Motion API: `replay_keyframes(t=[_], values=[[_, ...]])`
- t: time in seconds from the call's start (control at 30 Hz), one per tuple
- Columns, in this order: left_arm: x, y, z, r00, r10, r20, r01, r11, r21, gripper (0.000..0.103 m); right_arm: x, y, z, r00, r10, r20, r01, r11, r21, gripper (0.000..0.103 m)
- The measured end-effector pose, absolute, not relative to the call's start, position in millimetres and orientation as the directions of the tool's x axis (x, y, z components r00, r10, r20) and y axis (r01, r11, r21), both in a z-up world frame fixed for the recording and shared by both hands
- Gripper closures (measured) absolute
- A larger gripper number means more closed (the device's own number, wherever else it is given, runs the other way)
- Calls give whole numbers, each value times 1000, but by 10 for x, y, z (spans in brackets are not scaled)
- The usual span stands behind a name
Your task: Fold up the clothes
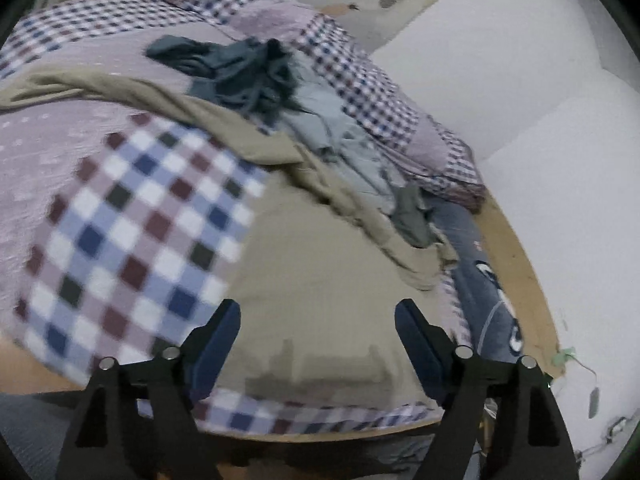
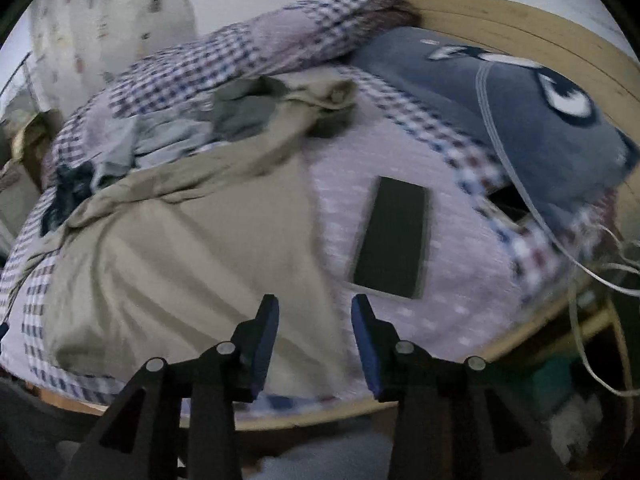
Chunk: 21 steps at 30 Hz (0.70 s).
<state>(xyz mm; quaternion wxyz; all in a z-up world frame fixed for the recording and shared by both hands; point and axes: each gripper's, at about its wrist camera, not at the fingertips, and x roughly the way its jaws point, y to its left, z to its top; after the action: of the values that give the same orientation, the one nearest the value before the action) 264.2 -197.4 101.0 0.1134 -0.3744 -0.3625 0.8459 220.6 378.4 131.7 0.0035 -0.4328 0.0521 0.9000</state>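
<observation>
Two grippers hover above the near edge of the bed, each with jaws spread and holding nothing. Left gripper point(image 1: 318, 322): jaws wide apart, directly over the flat near part of the khaki garment point(image 1: 320, 264), not touching it. Right gripper point(image 2: 315, 316): jaws moderately apart, above the garment's right edge point(image 2: 192, 264). Garment runs from the near edge away to the far side across the checked bedspread point(image 1: 132, 216). Beyond it lies a heap of grey and dark clothes point(image 1: 256, 76). Right of the garment, a dark phone point(image 2: 394, 238) lies flat; farther right, a blue pillow point(image 2: 532, 116).
</observation>
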Motion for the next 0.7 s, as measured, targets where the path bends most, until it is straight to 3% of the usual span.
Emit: replay_keyframes(t=[0.17, 0.33, 0.47, 0.57, 0.7], values=[[2203, -1666, 1113, -677, 499, -542, 15, -727, -687, 19, 1769, 3202, 1327, -650, -124, -749, 63, -992, 110, 53], [1514, -1385, 1113, -638, 568, -519, -44, -701, -712, 19, 1200, 2682, 1456, -716, -228, -660, 160, -974, 162, 41], [874, -1237, 1015, -595, 653, -468, -74, -625, -777, 19, 701, 2328, 1509, -748, -369, -552, 296, -929, 222, 39], [410, -1194, 843, -575, 654, -492, -36, -622, -782, 19, 333, 2141, 1408, -740, -421, -525, 353, -907, 230, 39], [-50, -1191, 498, -544, 592, -595, 58, -681, -730, 19, 97, 2120, 1130, -717, -438, -542, 340, -899, 277, 39]])
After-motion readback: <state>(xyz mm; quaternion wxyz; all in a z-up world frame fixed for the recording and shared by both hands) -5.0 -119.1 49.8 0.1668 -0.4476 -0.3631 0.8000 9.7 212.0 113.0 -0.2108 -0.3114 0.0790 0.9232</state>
